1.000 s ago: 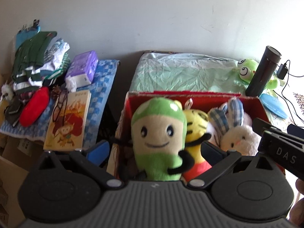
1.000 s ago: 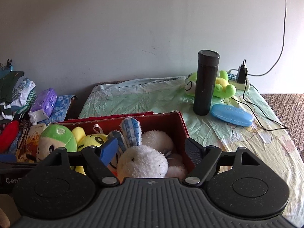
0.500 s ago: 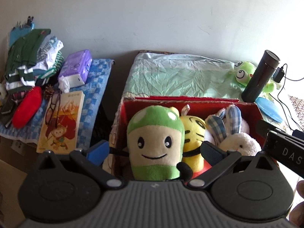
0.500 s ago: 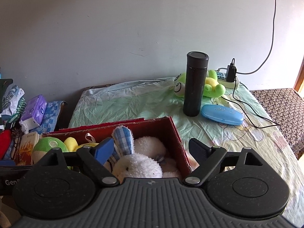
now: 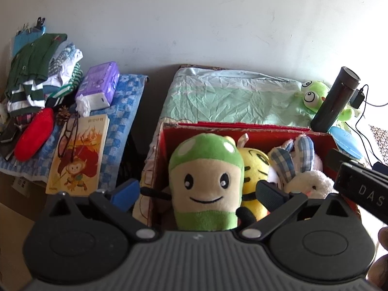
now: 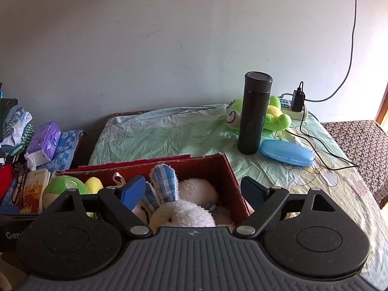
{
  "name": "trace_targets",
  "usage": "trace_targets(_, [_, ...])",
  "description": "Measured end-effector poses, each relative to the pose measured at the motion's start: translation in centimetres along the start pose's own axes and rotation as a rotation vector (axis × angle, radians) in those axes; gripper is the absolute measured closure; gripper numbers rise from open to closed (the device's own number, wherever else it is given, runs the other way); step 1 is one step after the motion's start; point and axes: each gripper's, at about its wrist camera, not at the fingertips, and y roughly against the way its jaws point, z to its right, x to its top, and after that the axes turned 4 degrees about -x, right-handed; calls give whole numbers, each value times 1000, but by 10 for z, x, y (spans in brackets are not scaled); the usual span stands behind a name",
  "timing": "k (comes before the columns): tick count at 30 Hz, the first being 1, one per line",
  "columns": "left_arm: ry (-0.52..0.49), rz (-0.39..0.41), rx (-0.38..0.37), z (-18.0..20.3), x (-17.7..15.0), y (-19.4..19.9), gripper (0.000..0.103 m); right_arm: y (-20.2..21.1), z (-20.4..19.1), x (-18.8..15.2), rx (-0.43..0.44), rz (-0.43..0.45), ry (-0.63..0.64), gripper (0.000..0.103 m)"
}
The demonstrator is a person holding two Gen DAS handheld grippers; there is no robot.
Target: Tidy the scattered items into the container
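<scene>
Both grippers hang spread wide and empty over the red box (image 6: 228, 169), which already holds a green doll (image 5: 206, 179), a yellow toy (image 5: 254, 169) and a white rabbit (image 6: 186, 208). The likeliest toy left out is the green frog (image 6: 274, 116), lying behind the black flask (image 6: 254, 111) on the bed. The right gripper (image 6: 194, 191) should probably reach around the flask, not over it, and pinch the frog's soft body, keeping clear of the charger cable (image 6: 312, 145). The left gripper (image 5: 196, 194) can wait.
</scene>
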Motion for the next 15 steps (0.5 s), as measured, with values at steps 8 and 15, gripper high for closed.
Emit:
trace_targets(8, [-19, 11, 7, 5, -5, -2, 4, -4, 6, -4, 3, -21, -25, 15])
trace_targets(15, [-32, 24, 9, 12, -7, 0, 7, -2, 11, -5, 11, -15, -47, 15])
